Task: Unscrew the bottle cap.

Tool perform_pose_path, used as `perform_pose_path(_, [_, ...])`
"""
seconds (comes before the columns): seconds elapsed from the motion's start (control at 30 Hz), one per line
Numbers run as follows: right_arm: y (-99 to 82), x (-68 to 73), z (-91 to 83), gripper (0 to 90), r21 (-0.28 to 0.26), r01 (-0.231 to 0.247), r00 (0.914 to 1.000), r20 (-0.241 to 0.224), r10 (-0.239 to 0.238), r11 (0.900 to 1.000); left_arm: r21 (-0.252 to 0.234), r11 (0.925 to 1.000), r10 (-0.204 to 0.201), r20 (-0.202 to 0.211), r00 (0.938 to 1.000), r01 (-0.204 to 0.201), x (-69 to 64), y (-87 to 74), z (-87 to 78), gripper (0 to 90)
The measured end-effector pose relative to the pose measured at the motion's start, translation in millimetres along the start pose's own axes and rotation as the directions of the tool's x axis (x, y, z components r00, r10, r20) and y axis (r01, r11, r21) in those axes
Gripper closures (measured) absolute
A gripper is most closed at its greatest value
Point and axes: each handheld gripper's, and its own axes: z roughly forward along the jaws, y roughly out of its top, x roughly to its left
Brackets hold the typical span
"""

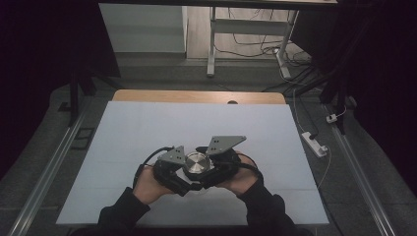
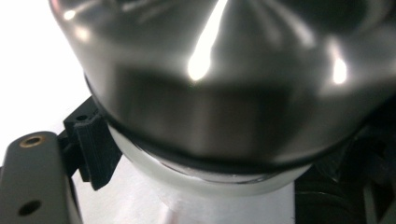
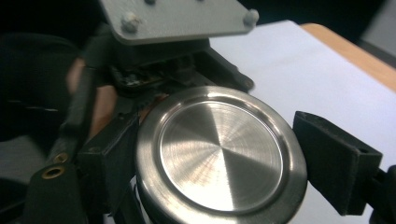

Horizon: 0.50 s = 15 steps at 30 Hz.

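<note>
Between the jaws, the round lid [image 3: 219, 154] is brushed metal, shiny with fine circular grain. The jaw pads look matt black ribbed plastic. Beneath them lies smooth white paper [image 1: 147, 128] over a wooden table [image 1: 196, 96].

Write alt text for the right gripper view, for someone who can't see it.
A round brushed-steel lid on a container sits between the right gripper's two black jaws, which flank its rim on either side. Behind it the left gripper, with its grey plate, holds the container over a white-covered table.
</note>
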Motion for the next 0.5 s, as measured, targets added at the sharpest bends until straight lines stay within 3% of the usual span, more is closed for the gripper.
perform_pose_path(0.17, [-2.6, -6.8, -5.8, 17.8, -0.016, 0.011, 0.9994, -0.032, -0.012, 0.9998, 0.017, 0.9998, 0.01, 0.007, 0.9999, -0.01, 0.0, -0.1, 2.4, 15.5])
perform_pose_path(0.5, [-2.4, -10.2, -12.2, 17.9, -0.03, 0.01, 1.0, 0.0, -0.01, 0.9995, 0.015, 0.9999, -0.008, -0.018, 0.9998, 0.008, 3.0, -1.8, 0.4, 15.5])
